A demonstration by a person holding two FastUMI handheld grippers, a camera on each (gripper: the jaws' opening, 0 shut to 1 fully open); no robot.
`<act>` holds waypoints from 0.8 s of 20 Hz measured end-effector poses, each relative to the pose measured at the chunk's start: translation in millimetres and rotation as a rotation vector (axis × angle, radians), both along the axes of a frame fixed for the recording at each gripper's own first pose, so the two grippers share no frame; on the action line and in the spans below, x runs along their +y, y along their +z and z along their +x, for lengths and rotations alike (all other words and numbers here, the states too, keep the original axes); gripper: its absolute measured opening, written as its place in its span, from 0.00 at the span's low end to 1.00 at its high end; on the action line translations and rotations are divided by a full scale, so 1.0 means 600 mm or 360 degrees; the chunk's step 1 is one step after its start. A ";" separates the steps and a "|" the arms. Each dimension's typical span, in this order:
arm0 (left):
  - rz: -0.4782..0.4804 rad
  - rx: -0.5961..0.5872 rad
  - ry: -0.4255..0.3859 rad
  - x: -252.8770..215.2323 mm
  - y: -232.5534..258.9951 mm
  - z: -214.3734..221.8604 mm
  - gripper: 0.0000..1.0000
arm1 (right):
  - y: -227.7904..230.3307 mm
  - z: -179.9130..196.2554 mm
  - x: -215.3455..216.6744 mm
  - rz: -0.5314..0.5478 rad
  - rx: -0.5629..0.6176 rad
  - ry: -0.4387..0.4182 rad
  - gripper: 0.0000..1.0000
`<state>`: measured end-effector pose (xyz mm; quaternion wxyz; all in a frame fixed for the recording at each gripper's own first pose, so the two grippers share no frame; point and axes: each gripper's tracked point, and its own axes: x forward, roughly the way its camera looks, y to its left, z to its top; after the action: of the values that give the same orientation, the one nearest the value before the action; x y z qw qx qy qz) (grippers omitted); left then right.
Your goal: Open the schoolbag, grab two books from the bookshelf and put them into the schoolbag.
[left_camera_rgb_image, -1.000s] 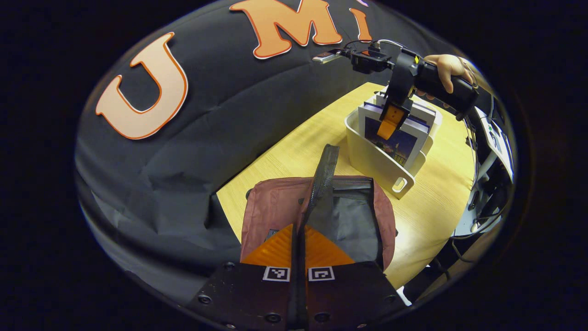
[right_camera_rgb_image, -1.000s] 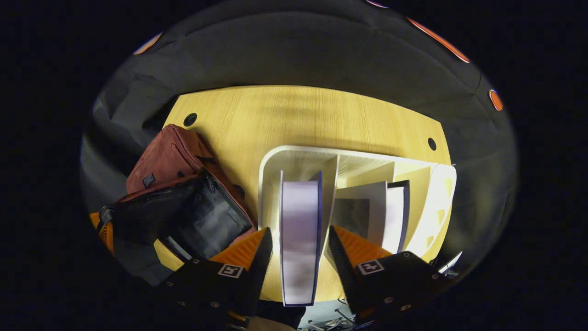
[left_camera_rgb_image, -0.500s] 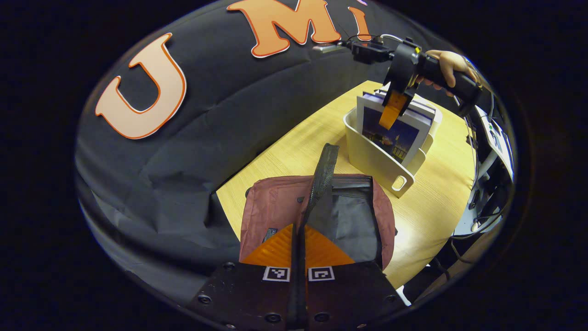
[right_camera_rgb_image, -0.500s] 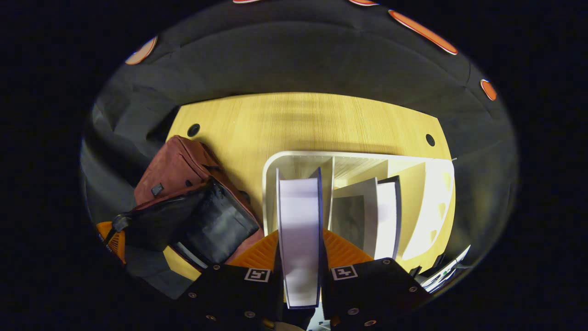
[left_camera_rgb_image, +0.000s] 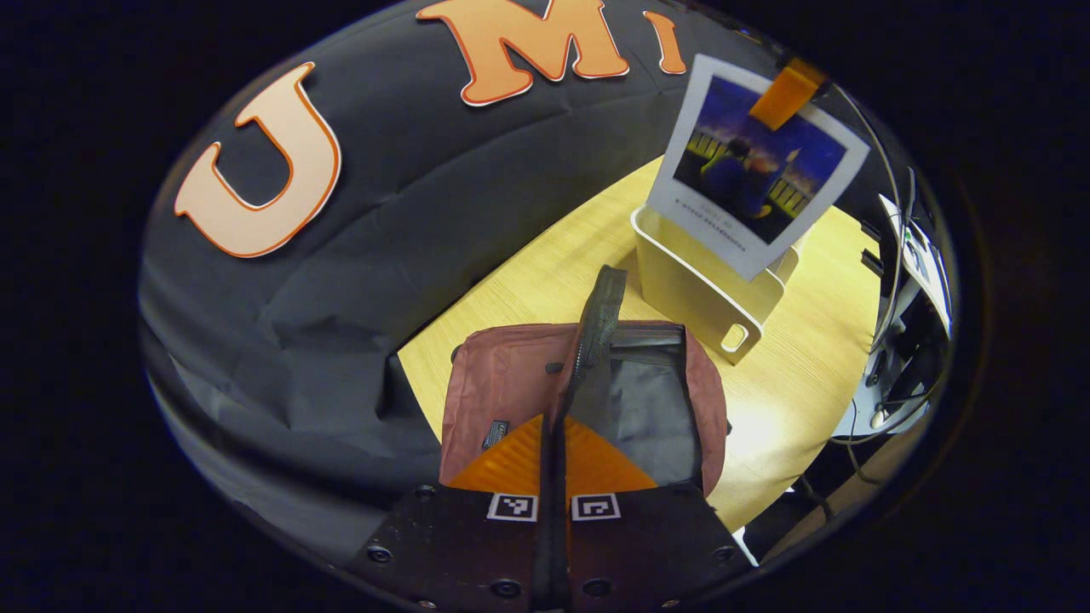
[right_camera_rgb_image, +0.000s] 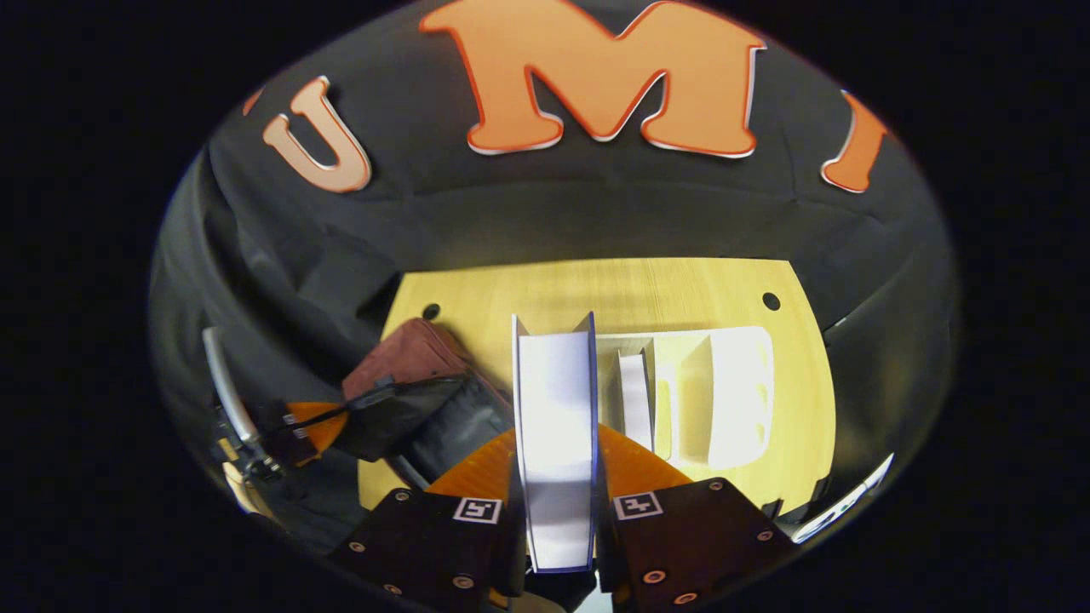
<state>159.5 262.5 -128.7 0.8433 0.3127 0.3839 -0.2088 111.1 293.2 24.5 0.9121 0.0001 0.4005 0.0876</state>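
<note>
Right gripper (right_camera_rgb_image: 555,485) grips book (right_camera_rgb_image: 555,426) (above bookshelf (right_camera_rgb_image: 732,400)).

R gripper (right_camera_rgb_image: 558,477) closed on book (right_camera_rgb_image: 555,443) | lifted clear of bookshelf (right_camera_rgb_image: 724,400)

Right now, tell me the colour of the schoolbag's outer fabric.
The schoolbag is dull reddish-brown outside with a dark lining, clearest in the left gripper view.
</note>
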 end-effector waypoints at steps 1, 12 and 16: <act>0.0003 -0.0002 0.0003 0.001 0.000 -0.001 0.01 | 0.010 -0.025 -0.005 0.0083 -0.0039 -0.0016 0.33; 0.0061 -0.0033 -0.0036 -0.018 0.013 -0.009 0.01 | -0.171 -0.115 0.056 0.0983 -0.0039 -0.0214 0.33; 0.0067 -0.0037 -0.0035 -0.029 0.016 -0.013 0.01 | -0.247 -0.075 0.122 0.1081 -0.0016 -0.0223 0.33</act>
<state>151.5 245.2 -119.2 0.8386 0.3371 0.3751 -0.2061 66.0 366.3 -123.7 0.8657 0.3308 0.3430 0.1530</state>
